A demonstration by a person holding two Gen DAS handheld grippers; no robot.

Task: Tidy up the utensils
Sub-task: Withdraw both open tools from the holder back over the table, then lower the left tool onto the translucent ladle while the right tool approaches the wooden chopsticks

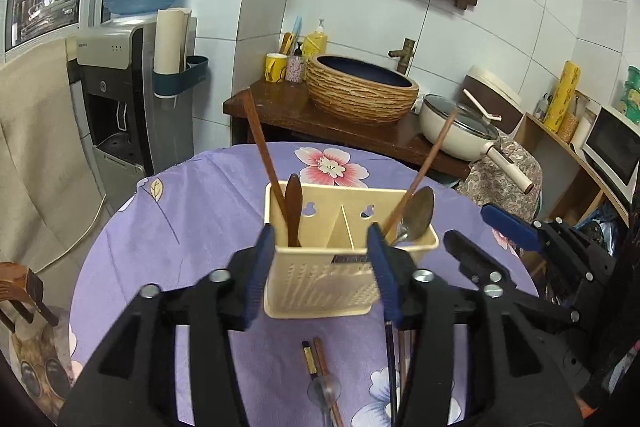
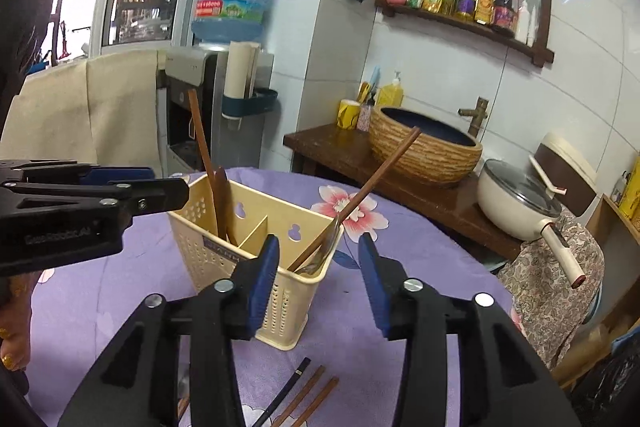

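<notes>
A cream plastic utensil holder [image 1: 320, 287] [image 2: 224, 259] with two compartments stands on the purple flowered tablecloth [image 1: 200, 211]. Its left compartment holds a brown chopstick [image 1: 262, 155] and a dark wooden spoon [image 1: 293, 207]. Its right compartment holds a chopstick [image 1: 424, 167] and a metal spoon [image 1: 418, 213] [image 2: 326, 247]. My left gripper [image 1: 320, 239] is open and empty, just in front of the holder. My right gripper [image 2: 318, 251] is open and empty, by the holder's right corner; it also shows in the left wrist view [image 1: 476, 231]. Loose chopsticks [image 1: 320, 371] [image 2: 308, 395] and a clear spoon [image 1: 325, 393] lie on the cloth near me.
A wooden counter [image 1: 280, 107] behind the table carries a woven basin [image 1: 362, 87] and a lidded white pan [image 1: 460, 127]. A water dispenser [image 1: 116, 79] stands at the left. A chair back [image 1: 24, 287] is at the lower left.
</notes>
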